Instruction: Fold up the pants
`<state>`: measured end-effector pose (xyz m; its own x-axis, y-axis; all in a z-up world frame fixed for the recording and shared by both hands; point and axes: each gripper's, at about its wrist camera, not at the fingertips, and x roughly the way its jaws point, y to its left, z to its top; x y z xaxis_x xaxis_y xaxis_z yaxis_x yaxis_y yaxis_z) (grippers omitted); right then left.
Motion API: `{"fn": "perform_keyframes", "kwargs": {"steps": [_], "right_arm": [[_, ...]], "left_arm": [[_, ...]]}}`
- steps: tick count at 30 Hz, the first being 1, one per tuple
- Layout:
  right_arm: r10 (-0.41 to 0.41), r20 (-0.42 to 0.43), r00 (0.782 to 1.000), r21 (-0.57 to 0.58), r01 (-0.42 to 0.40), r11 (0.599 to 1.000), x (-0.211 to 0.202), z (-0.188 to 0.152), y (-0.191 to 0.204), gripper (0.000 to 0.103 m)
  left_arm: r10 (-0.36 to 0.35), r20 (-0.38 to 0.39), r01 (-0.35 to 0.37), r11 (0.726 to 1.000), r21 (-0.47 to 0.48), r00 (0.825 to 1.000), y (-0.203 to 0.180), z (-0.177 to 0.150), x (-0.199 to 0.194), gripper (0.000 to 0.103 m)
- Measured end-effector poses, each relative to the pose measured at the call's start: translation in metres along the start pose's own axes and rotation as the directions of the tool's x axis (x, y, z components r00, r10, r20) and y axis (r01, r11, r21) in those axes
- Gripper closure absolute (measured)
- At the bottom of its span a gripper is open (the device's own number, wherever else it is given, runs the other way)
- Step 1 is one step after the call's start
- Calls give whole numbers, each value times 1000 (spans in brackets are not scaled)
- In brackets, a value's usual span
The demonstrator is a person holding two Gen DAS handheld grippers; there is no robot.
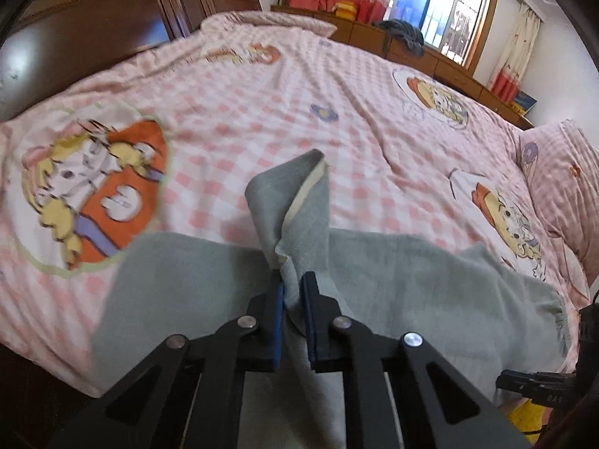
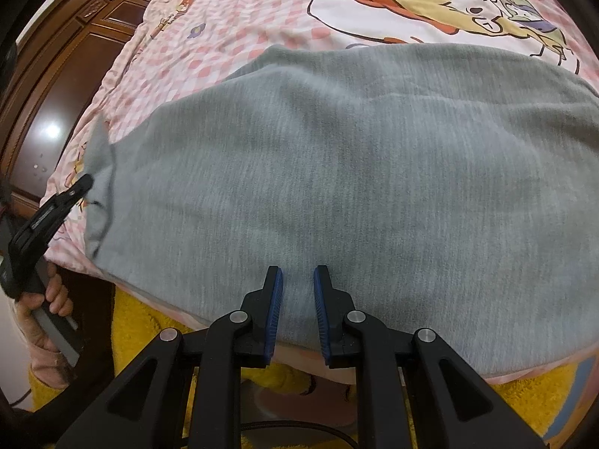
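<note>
The work surface is a bed covered by one pink-and-white checked quilt with cartoon prints (image 1: 262, 119), in a room with a dark wooden wardrobe (image 1: 123, 11) beyond the left gripper and a curtained window (image 1: 456, 15) far ahead of it. One pink checked pillow (image 1: 561, 187) lies ahead and to the right of that gripper.

One pair of grey knit pants (image 2: 337, 172) lies spread flat across the near edge of the bed, directly ahead of both grippers. Two grippers are present. The left gripper (image 1: 294, 288) is clamped on a raised fold of the grey fabric, which stands up between its blue pads. The right gripper (image 2: 297, 280) rests its tips on the pants with a narrow gap between its pads; whether fabric is pinched there cannot be told.

Ahead of the pants, the quilt is bare up to the far edge.
</note>
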<state>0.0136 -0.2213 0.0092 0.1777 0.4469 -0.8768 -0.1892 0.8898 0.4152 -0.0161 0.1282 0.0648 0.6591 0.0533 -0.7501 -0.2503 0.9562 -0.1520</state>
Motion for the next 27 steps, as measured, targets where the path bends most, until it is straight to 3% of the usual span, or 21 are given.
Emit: {"fn": "perform_keyframes", "kwargs": {"steps": [3,11,17,24,27], "right_arm": [[-2,0,1000,-1,2,1000,0,0,0,85],[-21,-1,1000,-7,21,1000,0,0,3,85],[-50,2,999,-22,50,999,1,0,9,85],[-102,37,994,-138,106,985,-6,-4,38,84],[-63,42,997,-203,70,977,-9,-7,57,83]], "left_arm": [[10,0,-10,1000,-11,1000,14,0,-15,95],[185,-25,-186,983,-13,982,75,-12,-36,97],[215,-93,-223,971,-82,972,112,-27,-30,99],[207,-114,-214,976,-49,972,104,-35,-32,98],[186,-108,-188,982,-6,977,91,-35,-39,72]]}}
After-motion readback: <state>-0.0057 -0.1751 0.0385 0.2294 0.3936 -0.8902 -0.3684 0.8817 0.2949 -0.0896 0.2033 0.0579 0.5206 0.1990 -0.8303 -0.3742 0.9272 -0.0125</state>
